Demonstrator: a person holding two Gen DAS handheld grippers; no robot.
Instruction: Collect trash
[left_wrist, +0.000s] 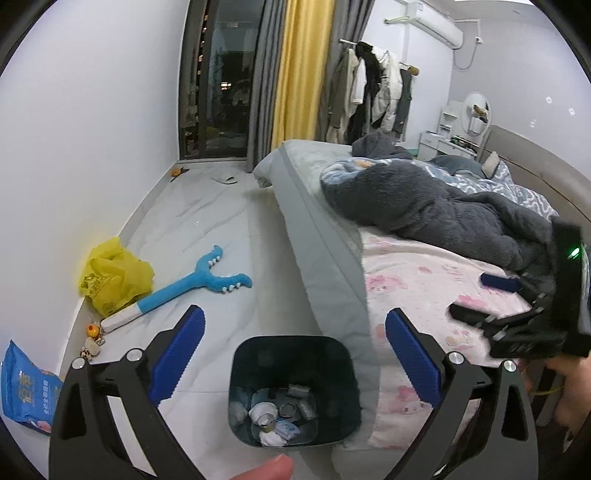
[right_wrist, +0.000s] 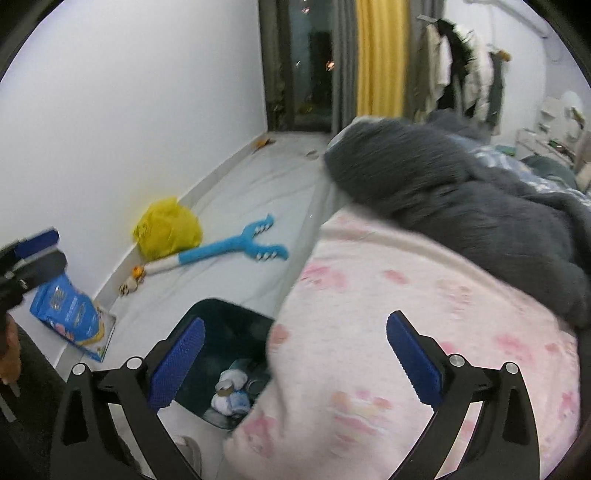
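Hovering above the dark bin, the left gripper has its jaws spread wide with nothing between them. The right gripper, over the pink blanket, is likewise gaping and empty. Trash lies inside the bin, beside the bed; a yellow bag sits against the wall.

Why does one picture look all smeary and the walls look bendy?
Right wrist view: smeared by motion blur, most on the dark blanket and pink sheet. Left wrist view: sharp, the trash bin and blue toy look crisp. Both views: the fisheye lens curves the walls and leaves dark corners; the window is dark, with even light and no glare.
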